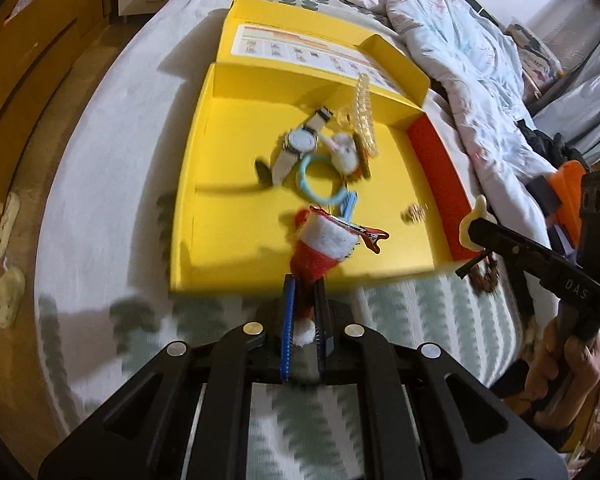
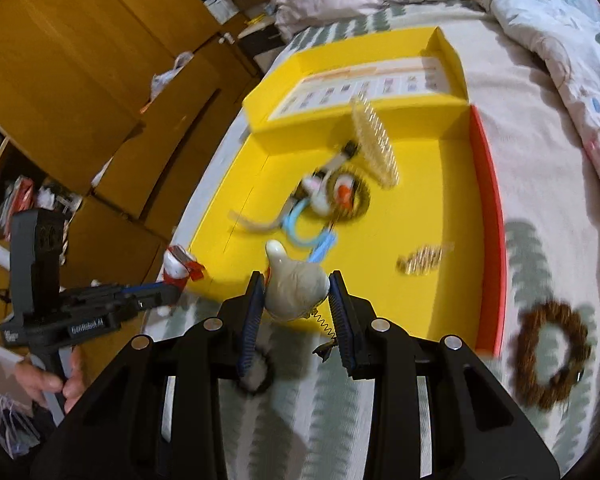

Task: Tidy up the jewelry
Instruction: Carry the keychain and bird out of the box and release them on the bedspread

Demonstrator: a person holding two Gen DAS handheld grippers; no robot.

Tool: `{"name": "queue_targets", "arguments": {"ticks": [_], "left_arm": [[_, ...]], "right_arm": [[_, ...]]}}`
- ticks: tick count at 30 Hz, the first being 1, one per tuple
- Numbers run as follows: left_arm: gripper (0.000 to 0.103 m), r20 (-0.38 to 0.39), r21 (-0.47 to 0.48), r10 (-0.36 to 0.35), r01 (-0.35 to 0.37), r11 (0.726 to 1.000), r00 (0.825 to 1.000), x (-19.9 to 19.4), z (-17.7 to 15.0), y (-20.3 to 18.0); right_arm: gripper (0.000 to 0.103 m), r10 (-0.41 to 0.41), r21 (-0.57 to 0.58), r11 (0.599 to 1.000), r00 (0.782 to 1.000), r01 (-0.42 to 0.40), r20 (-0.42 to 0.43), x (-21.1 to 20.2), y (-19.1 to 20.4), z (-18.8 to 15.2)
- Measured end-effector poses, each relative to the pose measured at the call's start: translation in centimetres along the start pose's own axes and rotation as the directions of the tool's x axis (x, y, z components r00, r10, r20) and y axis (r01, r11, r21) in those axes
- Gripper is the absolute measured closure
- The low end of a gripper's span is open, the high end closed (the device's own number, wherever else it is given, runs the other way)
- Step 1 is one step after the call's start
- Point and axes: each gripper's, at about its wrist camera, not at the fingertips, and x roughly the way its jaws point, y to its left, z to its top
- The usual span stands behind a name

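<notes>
Gripping fuzzy red felt hat clip (image 1: 320,248), left gripper (image 1: 305,292); right gripper (image 2: 296,292) clamps glossy cream bird (image 2: 294,284).

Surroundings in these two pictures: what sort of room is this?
Most likely a bedroom in a home. The yellow box lies on a bed with a patterned sheet, a rumpled quilt is bunched at its far end, and wooden cabinets stand alongside.

Left wrist cam sits low behind its own fingers, looking forward and down over the near edge of the yellow box (image 1: 228,240) from close up. Right wrist cam does the same from further right, angled a bit left across the same box (image 2: 440,208). Both views share the box interior, and each one catches the other tool at its edge.
</notes>
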Motion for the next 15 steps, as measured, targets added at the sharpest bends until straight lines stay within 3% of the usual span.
{"name": "queue_targets", "arguments": {"ticks": [4,8,15], "left_arm": [[0.094,-0.019,0.002,0.035,-0.035,0.999,0.999,-0.2,-2.5,0.1],[0.094,-0.054,-0.029,0.076,-0.078,0.997,0.996,0.5,-4.8,1.0],[0.094,-0.129,-0.059,0.157,-0.166,0.984,0.979,3.2,-6.3,2.4]], "right_arm": [[0.069,-0.016,0.016,1.000,0.999,0.017,-0.029,-0.8,-0.3,-3.5],[0.069,-0.091,0.026,0.995,0.992,0.093,-0.084,0.2,-0.8,-6.3],[0.069,-0.136,0.035,0.989,0.978,0.143,-0.157,3.1,-1.5,-8.0]]}}
